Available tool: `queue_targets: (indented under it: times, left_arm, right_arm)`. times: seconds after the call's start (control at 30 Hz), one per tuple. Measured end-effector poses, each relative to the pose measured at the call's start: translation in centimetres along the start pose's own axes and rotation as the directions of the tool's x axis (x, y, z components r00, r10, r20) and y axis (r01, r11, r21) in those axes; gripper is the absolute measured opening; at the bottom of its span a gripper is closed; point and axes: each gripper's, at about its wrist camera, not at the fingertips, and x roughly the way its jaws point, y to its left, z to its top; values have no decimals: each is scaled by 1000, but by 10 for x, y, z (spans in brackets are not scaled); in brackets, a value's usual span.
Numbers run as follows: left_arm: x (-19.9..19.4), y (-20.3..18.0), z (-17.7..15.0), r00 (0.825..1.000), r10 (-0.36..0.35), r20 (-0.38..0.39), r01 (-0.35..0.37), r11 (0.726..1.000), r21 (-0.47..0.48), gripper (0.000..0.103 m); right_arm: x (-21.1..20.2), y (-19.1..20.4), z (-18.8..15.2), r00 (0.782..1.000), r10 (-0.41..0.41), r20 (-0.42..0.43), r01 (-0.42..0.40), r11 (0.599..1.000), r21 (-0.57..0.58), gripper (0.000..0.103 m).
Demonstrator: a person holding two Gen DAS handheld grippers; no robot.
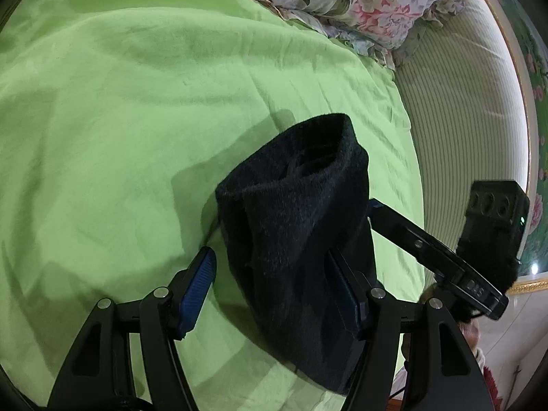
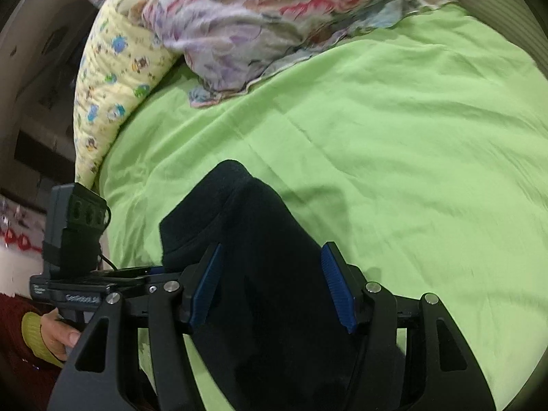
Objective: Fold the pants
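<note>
Here, the left gripper (image 1: 270, 287) has its jaws spread wide, blue ribbed pads (image 1: 197, 289) facing inward at the lower middle of the left wrist view. The black pants (image 1: 294, 239) stand bunched between them: the fabric lies against the right-hand pad, while a gap of green shows between the cloth and the left-hand pad, so nothing is pinched. The gripper points forward and slightly down over the bed.

In the right wrist view, the right gripper (image 2: 270, 289) is likewise spread, its blue pads (image 2: 337, 293) set apart at the lower middle of the frame, with the pants (image 2: 260, 274) filling most of the space between them. Whether the cloth touches both pads cannot be told; the pads are not pressed together. At the lower left of that frame a hand (image 2: 56, 337) in a yellow-green cuff grips the handle of the other gripper (image 2: 89, 274).

The pants look like a dark, fuzzy knit, folded into a thick upright bundle. In the left view the top end opens like a tube at centre frame, with folds inside; in the right view the bundle rises to a rounded peak above the jaws.

Around it spreads a light green bedsheet (image 1: 137, 120), creased. A floral quilt (image 1: 342, 0) lies heaped at the top of the left view, a striped mattress edge (image 1: 462, 120) at the right. A yellow cartoon-print pillow (image 2: 109, 85) sits at the upper left of the right view.
</note>
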Motion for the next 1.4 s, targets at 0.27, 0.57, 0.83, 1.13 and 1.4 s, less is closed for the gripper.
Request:
queue_targets:
  times: [0.27,0.57,0.83,1.13,1.4]
  left_arm:
    - [7,-3,6,1000,-18,18,18,1000,-2,66]
    - [14,-11,11,1000,6,13,-6,999,50,49]
    - [11,-27,15,1000,3,5,-4,994,110,35]
    - [-7,-87,6,997,-72,22,65,973,222,32]
    - [-12,-150,-15,990,-140,-9,136,936,324,30]
  right_arm:
    - [28,-2,22,994,61,-88,-66,996,-65,60]
    - [39,-1,27,988,89,-125,-103,989,-109,34]
    - [9,0,20,994,95,-46,-100,988,-118,25]
    - [-65,-9,-3,987,124,99,-116,990,-78,24]
    - [-126,-22,-47,960,128,247,-127,992,-17,24]
